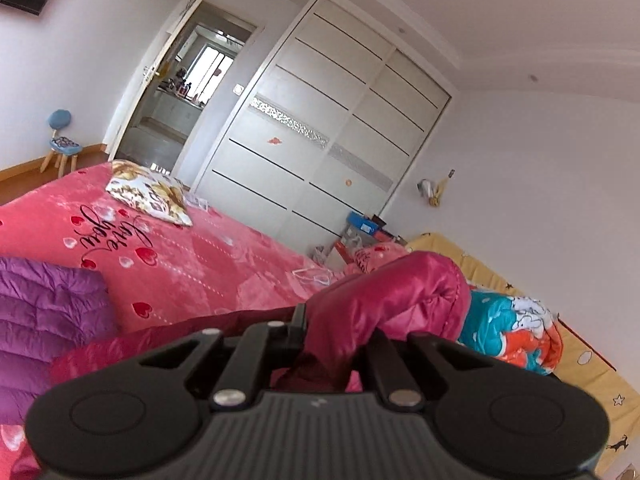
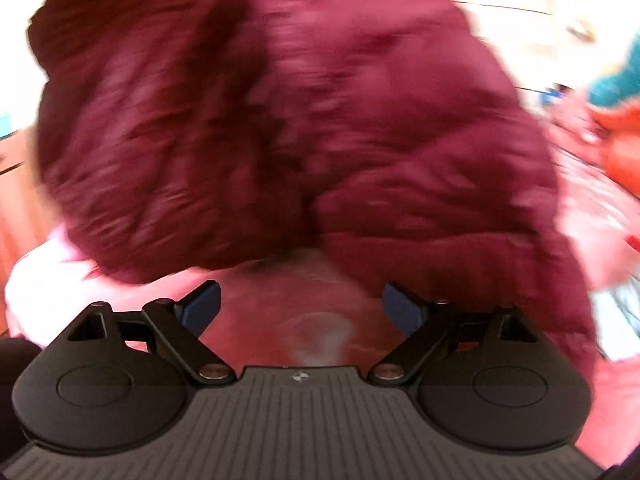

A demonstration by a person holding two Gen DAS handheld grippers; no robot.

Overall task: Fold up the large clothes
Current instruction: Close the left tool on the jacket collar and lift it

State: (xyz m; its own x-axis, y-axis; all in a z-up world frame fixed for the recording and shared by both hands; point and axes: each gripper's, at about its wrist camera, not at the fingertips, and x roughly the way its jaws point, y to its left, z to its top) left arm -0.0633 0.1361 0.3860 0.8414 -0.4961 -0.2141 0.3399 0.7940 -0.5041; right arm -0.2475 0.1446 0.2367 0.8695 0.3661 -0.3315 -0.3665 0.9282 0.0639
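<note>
The left gripper (image 1: 336,344) was clamped on the magenta jacket (image 1: 392,296), above the pink bedspread (image 1: 180,256). The right gripper (image 2: 302,312) stood apart, empty, below that jacket.

One magenta jacket (image 1: 392,292), one purple jacket (image 1: 48,304), one floral pillow (image 1: 152,192), one blue chair (image 1: 62,144), one colourful quilt (image 1: 508,328).

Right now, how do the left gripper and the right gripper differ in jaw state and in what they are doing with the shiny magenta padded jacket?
The left gripper is shut, pinching a fold of the shiny magenta padded jacket; the right gripper stands open with nothing between its blue-padded fingers. The left view is sharp; the right view is smeared with motion blur. Both point at the same jacket above the pink heart-print bedspread.
</note>
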